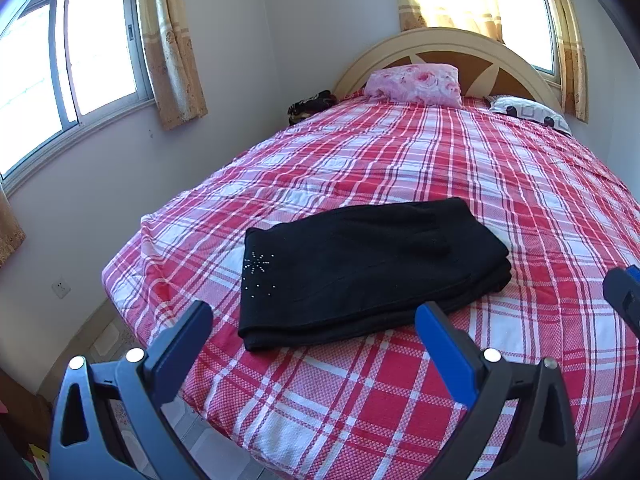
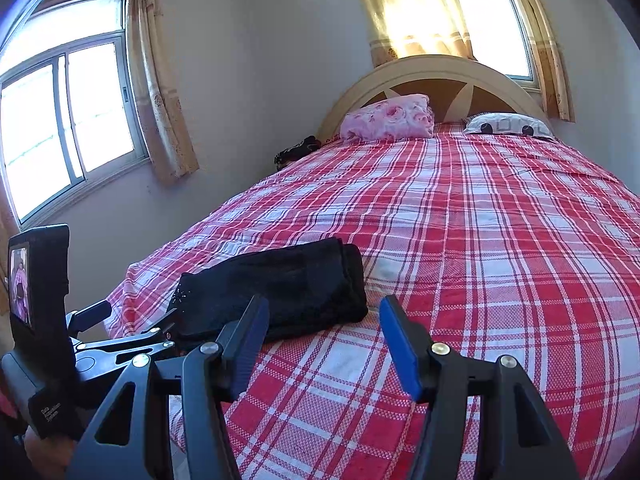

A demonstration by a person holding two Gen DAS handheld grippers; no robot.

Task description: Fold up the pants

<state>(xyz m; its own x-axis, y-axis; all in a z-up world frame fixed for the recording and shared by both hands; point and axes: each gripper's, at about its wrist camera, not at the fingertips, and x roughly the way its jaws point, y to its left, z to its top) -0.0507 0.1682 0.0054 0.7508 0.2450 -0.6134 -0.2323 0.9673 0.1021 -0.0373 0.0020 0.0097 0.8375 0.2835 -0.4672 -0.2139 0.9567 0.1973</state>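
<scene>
We found pants (image 1: 360,268) already folded into a compact stack on bed (image 1: 440,168), just ahead of left hand-held gripper (image 1: 314,330). Both hand-held grippers, incl. right (image 2: 324,328), were spread, empty. Task approx. complete.

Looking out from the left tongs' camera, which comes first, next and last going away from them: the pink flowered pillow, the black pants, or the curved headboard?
1. Black pants: folded on the checked bedspread, just ahead of the open left tongs.
2. Pink flowered pillow: at the bed's far end, left of centre.
3. Curved headboard: right behind the pillow, against the wall.
</scene>
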